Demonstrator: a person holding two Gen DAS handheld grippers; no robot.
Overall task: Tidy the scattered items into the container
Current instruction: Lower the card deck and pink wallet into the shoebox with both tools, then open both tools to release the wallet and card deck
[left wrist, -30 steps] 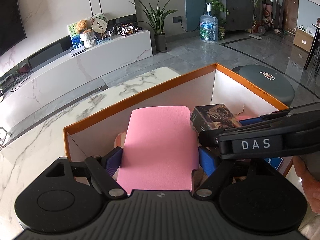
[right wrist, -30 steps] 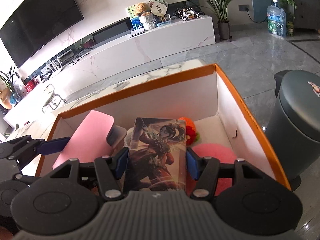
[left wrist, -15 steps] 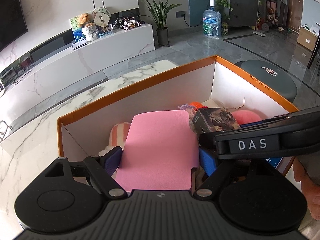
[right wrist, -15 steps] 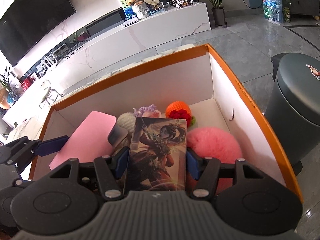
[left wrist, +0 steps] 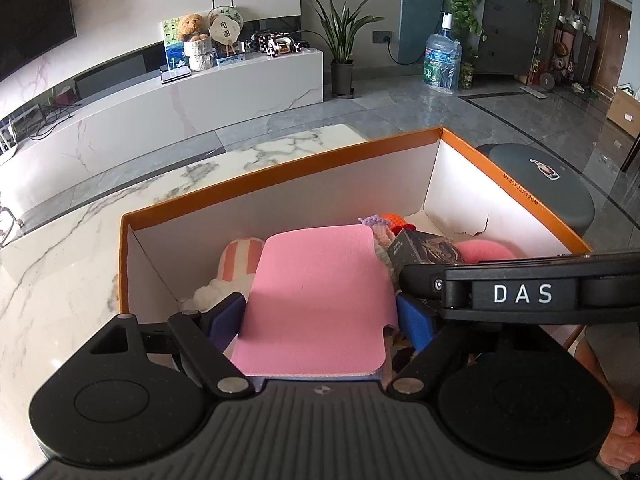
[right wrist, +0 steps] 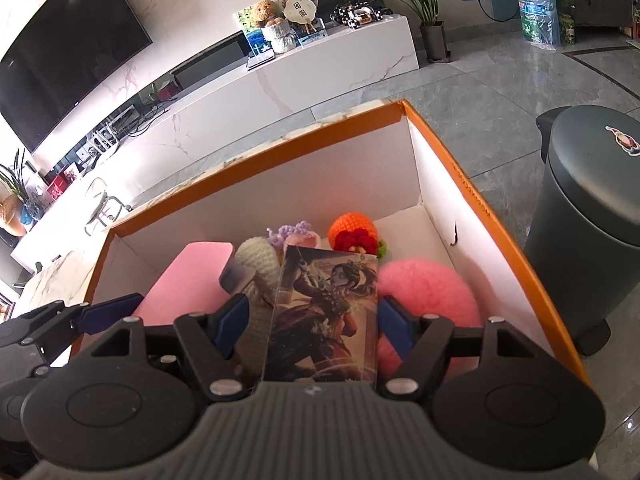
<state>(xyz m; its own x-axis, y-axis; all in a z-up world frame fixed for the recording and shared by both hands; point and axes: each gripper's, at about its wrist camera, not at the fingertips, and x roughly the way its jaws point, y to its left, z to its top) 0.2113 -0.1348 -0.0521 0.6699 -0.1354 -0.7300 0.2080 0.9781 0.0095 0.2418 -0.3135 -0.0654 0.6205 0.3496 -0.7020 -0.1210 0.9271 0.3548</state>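
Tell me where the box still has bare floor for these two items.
Bare floor shows only in the far right corner of the box, past the orange knitted ball and pink fluffy ball. The middle and left are crowded under the pink pad and card box.

the tabletop (left wrist: 60, 272) is white stone with grey wavy lines in it. one big box (left wrist: 280, 172) sits right on it, at about 3 o'clock from the bare part. the box has orange edges and white walls inside, and its top is open. the bare tabletop runs on past the box's far wall, toward 12 o'clock.
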